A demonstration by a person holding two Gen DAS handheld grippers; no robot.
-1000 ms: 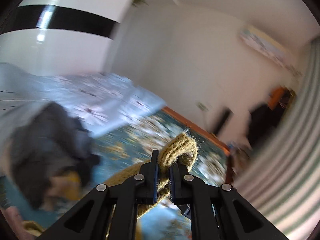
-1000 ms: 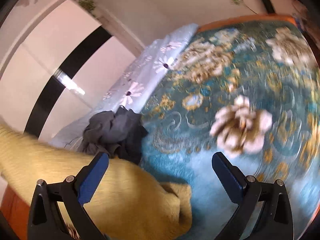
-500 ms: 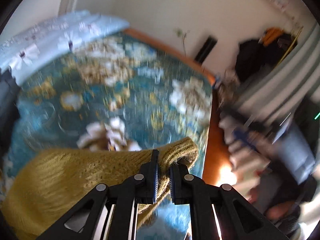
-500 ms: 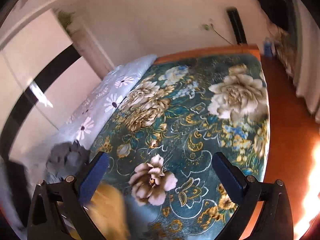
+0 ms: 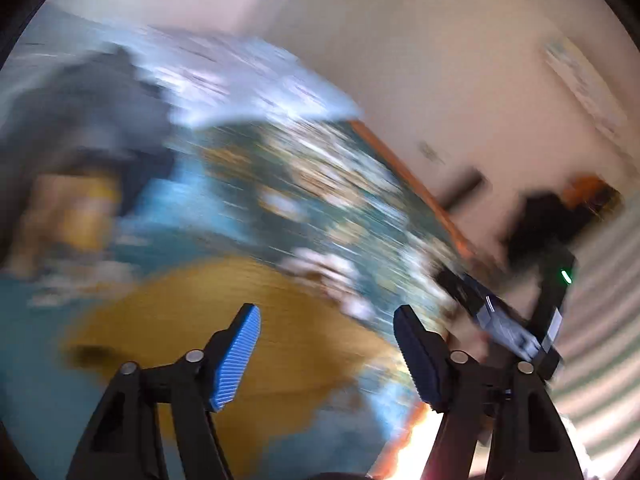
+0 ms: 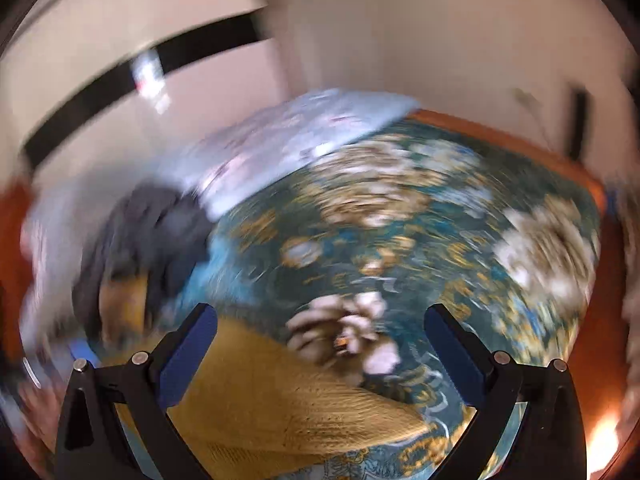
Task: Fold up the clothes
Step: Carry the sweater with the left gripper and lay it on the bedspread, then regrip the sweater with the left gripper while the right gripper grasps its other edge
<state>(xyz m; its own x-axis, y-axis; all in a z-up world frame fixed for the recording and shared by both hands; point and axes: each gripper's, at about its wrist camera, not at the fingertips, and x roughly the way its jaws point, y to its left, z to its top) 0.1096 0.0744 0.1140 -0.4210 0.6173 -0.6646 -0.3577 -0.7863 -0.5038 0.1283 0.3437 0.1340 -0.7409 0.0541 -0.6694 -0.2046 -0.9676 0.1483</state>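
A mustard knitted sweater [image 5: 224,320] lies on the teal flowered bedspread [image 5: 304,184]. It lies under my left gripper [image 5: 326,344], whose jaws are opening with nothing pressed between them. In the right wrist view the sweater [image 6: 288,408] spreads below and left of my right gripper [image 6: 320,348], which stands wide open over the bedspread [image 6: 400,240] and holds nothing. The right gripper's black body [image 5: 516,320] shows at the right of the left wrist view. Both views are blurred by motion.
A dark grey heap of clothes [image 6: 148,236] lies at the far left of the bed, with a light blue flowered pillow [image 6: 296,136] behind it. An orange wooden bed frame [image 6: 520,144] runs along the far edge. Dark clothes [image 5: 548,216] hang by the wall.
My left gripper was shut on the sweater's edge; now its jaws stand apart and the sweater lies on the bed. The right gripper stayed open and swung back toward the sweater.
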